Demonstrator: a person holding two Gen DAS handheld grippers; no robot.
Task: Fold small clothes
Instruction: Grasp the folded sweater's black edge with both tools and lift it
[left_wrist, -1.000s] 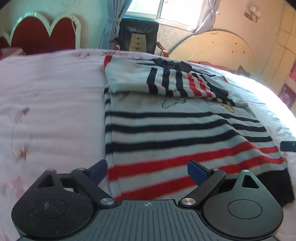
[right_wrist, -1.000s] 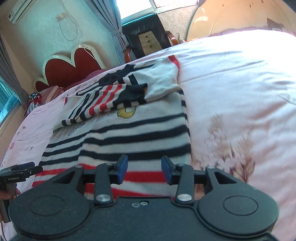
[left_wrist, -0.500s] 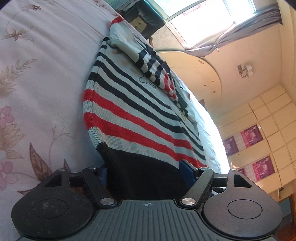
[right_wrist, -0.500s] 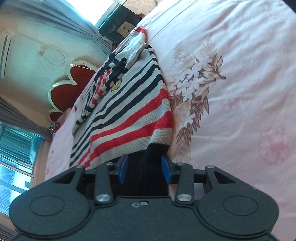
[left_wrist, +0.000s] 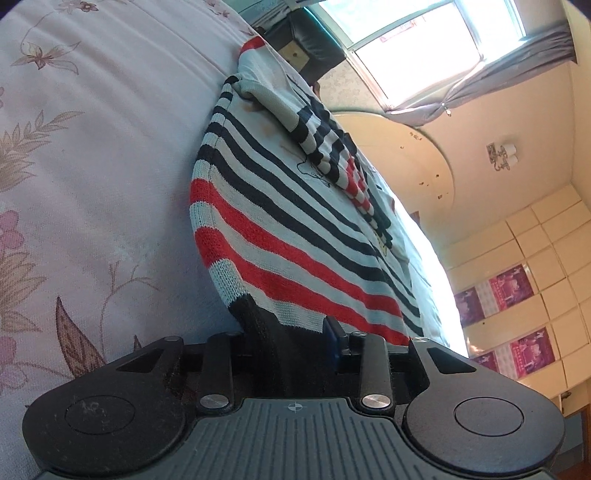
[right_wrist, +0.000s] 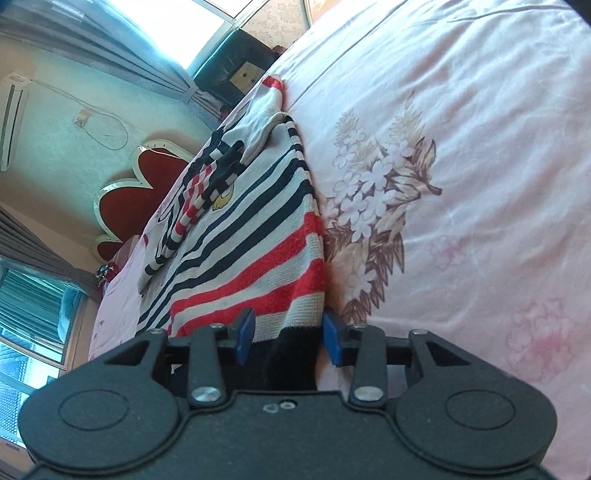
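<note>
A knit sweater (left_wrist: 295, 229) with navy and red stripes and a black hem lies flat on the pink floral bed sheet (left_wrist: 92, 147), its sleeves folded across the chest. My left gripper (left_wrist: 288, 345) sits low at the hem's left corner. Its jaws are closing, and the black hem is buckled into a ridge between them and hides the left pad. In the right wrist view the sweater (right_wrist: 258, 240) runs away from my right gripper (right_wrist: 288, 339), which straddles the hem's right corner. Its blue pads (right_wrist: 245, 336) stand apart on either side of the cloth without squeezing it.
The bed sheet (right_wrist: 461, 184) spreads wide on both sides of the sweater. A black chair (left_wrist: 310, 40) stands beyond the far bed edge under a window. A red scalloped headboard (right_wrist: 129, 192) is at one end, a curved cream board (left_wrist: 406, 147) at the other.
Both grippers have dropped, rolled and slid onto the sweater's black hem. The left jaws have narrowed from wide apart onto the hem. The right jaws keep the same gap.
</note>
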